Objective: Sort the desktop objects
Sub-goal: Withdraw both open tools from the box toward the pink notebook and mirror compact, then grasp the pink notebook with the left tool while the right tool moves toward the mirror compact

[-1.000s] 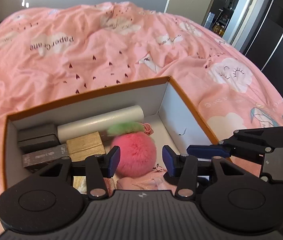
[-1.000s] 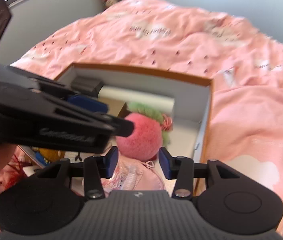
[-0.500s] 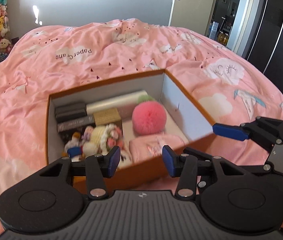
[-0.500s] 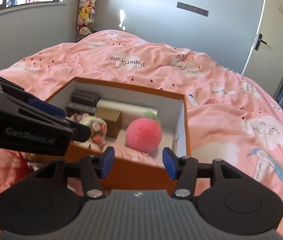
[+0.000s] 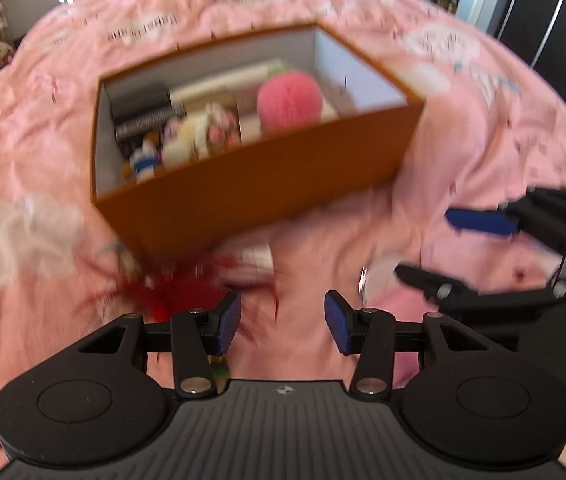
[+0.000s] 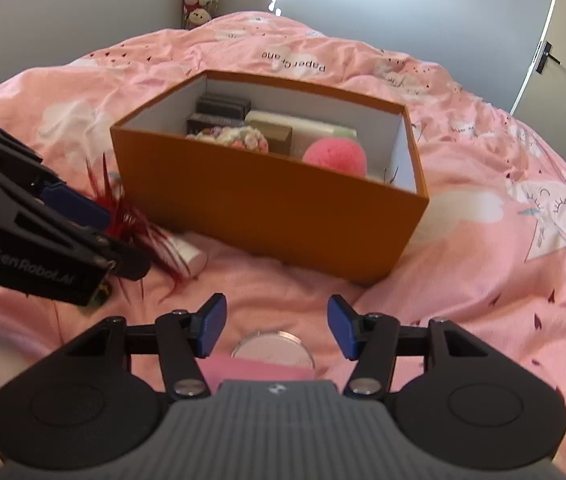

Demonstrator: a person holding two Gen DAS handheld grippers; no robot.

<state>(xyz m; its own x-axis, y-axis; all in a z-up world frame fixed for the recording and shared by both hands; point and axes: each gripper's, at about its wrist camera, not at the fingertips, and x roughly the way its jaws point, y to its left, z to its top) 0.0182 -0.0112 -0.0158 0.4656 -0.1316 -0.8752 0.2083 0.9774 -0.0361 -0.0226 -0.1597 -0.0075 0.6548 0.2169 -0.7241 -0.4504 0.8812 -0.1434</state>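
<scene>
— Hovering with right gripper (image 6: 274, 326) spread wide, empty, directly above round compact (image 6: 273, 350) on bedspread (image 6: 483, 280)?
— Yes; nearer than left gripper (image 5: 282, 322), also parted, beside red feather (image 5: 171, 292).

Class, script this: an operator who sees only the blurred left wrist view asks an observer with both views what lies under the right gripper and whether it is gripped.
Operator: What lies under the right gripper?
Observer: A round, metal-rimmed pink disc on the pink bedspread, between the open fingers.
Operator: Is it gripped?
Observer: No; both fingers stand clear of it.
Operator: What is the white blur before the orange cardboard box?
Observer: A white cylinder, lying beside red feathers.
</scene>
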